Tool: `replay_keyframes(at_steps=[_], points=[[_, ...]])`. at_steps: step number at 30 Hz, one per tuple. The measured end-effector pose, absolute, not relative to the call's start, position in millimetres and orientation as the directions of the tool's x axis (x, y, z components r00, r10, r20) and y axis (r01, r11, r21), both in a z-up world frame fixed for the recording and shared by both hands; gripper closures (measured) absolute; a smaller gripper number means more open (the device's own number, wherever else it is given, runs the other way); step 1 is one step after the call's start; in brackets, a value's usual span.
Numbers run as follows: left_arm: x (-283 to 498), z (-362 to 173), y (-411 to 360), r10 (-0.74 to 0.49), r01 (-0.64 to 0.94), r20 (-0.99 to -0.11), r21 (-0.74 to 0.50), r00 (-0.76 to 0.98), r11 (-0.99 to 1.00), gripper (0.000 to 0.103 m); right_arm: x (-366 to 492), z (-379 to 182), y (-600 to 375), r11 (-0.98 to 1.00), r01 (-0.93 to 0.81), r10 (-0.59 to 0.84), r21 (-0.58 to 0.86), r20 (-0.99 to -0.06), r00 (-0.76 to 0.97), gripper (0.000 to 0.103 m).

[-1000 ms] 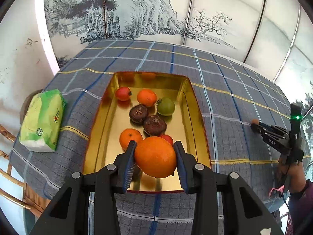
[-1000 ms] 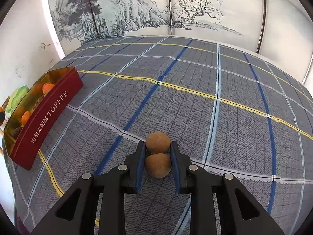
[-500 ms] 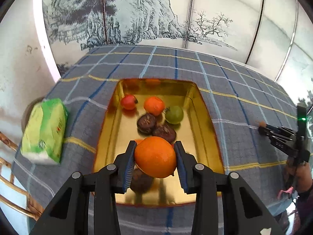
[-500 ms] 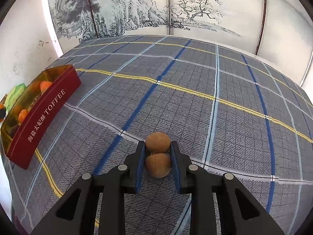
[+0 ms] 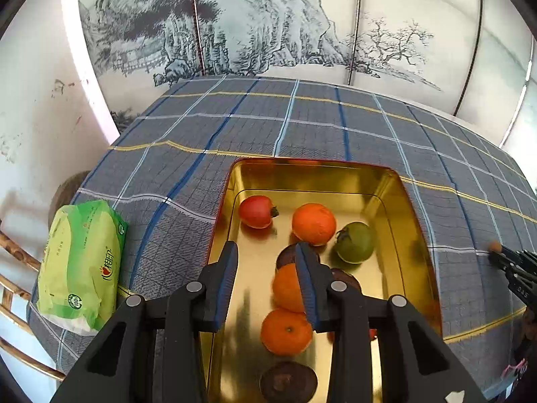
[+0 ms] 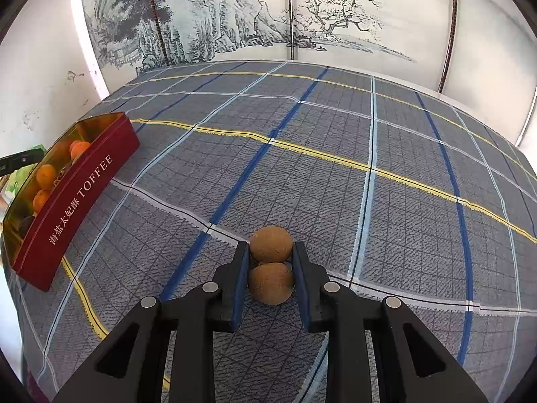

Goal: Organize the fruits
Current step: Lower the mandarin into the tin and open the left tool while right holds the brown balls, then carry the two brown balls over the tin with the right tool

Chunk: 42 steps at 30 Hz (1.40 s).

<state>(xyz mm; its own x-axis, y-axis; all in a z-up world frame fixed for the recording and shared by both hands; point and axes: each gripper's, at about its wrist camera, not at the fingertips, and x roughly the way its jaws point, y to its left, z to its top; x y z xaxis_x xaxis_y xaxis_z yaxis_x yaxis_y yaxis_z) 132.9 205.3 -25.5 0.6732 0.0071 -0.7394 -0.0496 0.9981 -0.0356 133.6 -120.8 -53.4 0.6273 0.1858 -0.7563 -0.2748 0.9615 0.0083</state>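
— What have your left tongs (image 5: 265,247) got?

— Nothing. The jaws stand a little apart and are closing, with only air between them. They hang over the near half of the gold tin (image 5: 315,163).

— And the fruit?

— In the tin. From my fingertips, a red fruit (image 5: 256,211) sits at twelve o'clock, an orange (image 5: 313,223) at one, and a green fruit (image 5: 355,241) at two, just beside that orange. A blurred orange (image 5: 287,288) shows half hidden behind my right-hand finger, with a dark fruit (image 5: 285,257) peeping out above it. Toward six o'clock comes another orange (image 5: 287,330), then a dark brown fruit (image 5: 288,381) at the nearest end.

— Anything beside the tin?

— A green tissue pack (image 5: 80,265) at nine o'clock of it, on the plaid tablecloth (image 5: 302,127), a little apart from the tin's wall.

— Your right tongs (image 6: 270,245)?

— Clamped tight on a nearer brown fruit (image 6: 270,283), pads pressing both its sides. A farther brown fruit (image 6: 271,244) touches it at twelve o'clock, right at the fingertips; I can't tell whether the pads grip that one too. Both are low over the cloth.

— Where's the tin from there?

— Well apart, at nine to ten o'clock, red wall (image 6: 84,194) toward me, lettered TOFFEE, oranges showing over its rim.
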Motion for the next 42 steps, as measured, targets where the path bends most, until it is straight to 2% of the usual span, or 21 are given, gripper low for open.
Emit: replay_keyframes(at_steps=[10,19,23,30,34,42], points=[[98,-18,196,0.025,-0.061,-0.699,-0.027,0.715,0.998,0.07,132,-54,-118,0.961,-0.276,0.182,0.002,-0.756,0.629,0.076],[51,2,175,0.092,-0.099,-0.636,0.023,0.766,0.995,0.045,130,-54,-113,0.957,-0.289,0.176,-0.018,-0.757,0.629,0.076],[33,11,171,0.128,-0.127,-0.603,0.044,0.787,0.991,0.04,122,-54,-112,0.957,-0.29,0.193,0.003,-0.754,0.628,0.076],[14,15,166,0.161,-0.139,-0.576,0.082,0.801,0.987,0.038,102,-50,-109,0.955,-0.293,0.232,0.051,-0.744,0.627,0.076],[8,17,165,0.162,-0.143,-0.576,0.078,0.802,0.987,0.034,92,-37,-106,0.95,-0.304,0.26,0.073,-0.728,0.635,0.076],[-5,18,165,0.173,-0.147,-0.559,0.091,0.811,0.985,0.032,68,-3,-86,0.927,-0.362,0.326,0.094,-0.678,0.659,0.076]])
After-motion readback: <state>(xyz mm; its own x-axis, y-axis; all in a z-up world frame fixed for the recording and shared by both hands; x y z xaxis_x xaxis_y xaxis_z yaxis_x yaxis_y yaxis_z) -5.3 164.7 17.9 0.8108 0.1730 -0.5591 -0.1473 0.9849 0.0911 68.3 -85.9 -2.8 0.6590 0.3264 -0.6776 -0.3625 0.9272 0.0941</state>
